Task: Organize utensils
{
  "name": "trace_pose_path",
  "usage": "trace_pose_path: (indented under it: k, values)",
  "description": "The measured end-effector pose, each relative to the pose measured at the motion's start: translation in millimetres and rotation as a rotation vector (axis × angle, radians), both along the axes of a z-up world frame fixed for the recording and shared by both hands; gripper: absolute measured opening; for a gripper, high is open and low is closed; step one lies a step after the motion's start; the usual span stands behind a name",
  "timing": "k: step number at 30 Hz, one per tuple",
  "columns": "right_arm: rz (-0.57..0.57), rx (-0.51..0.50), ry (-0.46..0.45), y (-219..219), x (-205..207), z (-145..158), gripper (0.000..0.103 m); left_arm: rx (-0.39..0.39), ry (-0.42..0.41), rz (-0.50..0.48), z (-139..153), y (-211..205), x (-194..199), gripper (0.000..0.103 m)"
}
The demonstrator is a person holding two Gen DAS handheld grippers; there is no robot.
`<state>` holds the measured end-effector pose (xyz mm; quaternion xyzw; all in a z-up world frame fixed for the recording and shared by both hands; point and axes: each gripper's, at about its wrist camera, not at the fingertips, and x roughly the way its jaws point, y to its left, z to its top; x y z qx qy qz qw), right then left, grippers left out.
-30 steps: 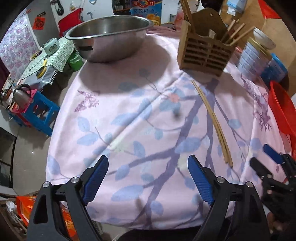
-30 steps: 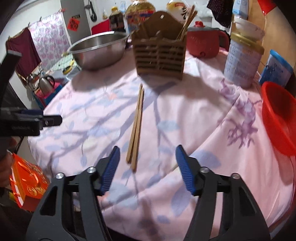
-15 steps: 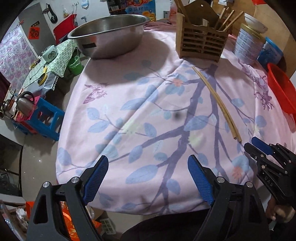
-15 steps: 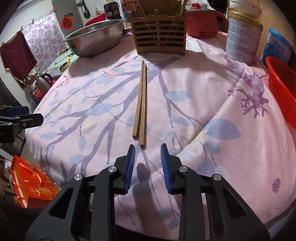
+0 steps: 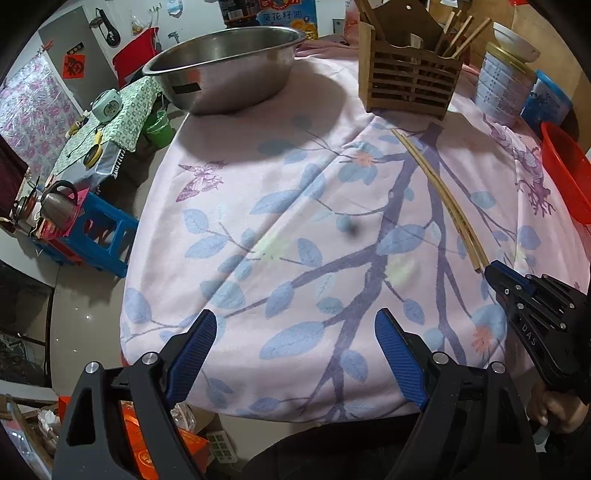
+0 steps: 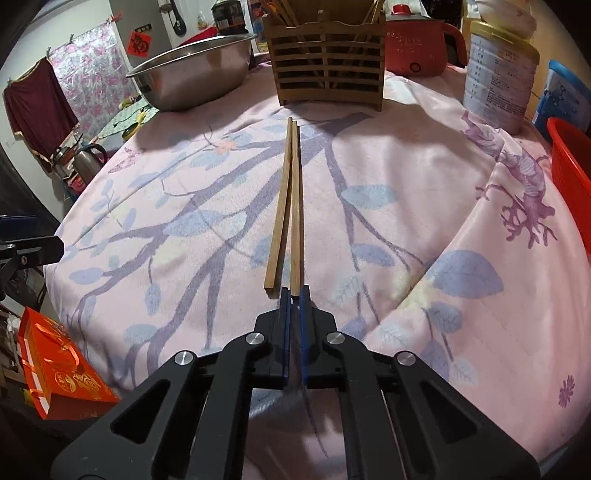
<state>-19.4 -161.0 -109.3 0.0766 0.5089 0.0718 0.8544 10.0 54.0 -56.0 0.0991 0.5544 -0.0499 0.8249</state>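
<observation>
Two square-cut wooden chopsticks (image 6: 286, 199) lie on a round table under a soft pink cloth (image 6: 424, 177), printed with blue leaves, purple branches and a butterfly. The sticks run straight toward a slatted wooden holder (image 6: 327, 79) at the far side, which has more chopsticks standing in it. Their far tips meet just short of the holder, and their near ends spread slightly.

The right gripper (image 6: 294, 295), black plastic with ribbed blue pads, has just been closing. Its jaws are now pinched on the near end of the right-hand stick, while the left stick's end lies free just beside the left pad.

The left gripper (image 5: 295, 350) is of the same make. It hangs over the near table edge with jaws spread wide and nothing between them.

A broad steel bowl (image 5: 225, 70) with a rolled rim and a dark label sits to the left of the holder. A ribbed tin (image 6: 498, 77) with fine print too small to read stands at its right, and a red electric pot (image 6: 417, 44) stands behind. A red mesh basket (image 6: 574, 177) sits at the right edge.

The right gripper's body (image 5: 535, 317) reads "DAS". A carton (image 5: 286, 14) behind the bowl reads "葵花籽油".
</observation>
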Motion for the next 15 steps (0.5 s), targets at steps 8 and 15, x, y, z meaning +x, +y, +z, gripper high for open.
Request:
trace_pose_path:
  k: [8, 15]
  values:
    - [-0.142, -0.024, 0.043, -46, -19, -1, 0.001, -0.032, 0.016, -0.103, -12, -41, 13, 0.086]
    - [-0.181, 0.010, 0.052, -77, -39, 8, 0.007, -0.065, 0.029, -0.222, -29, -96, 23, 0.086]
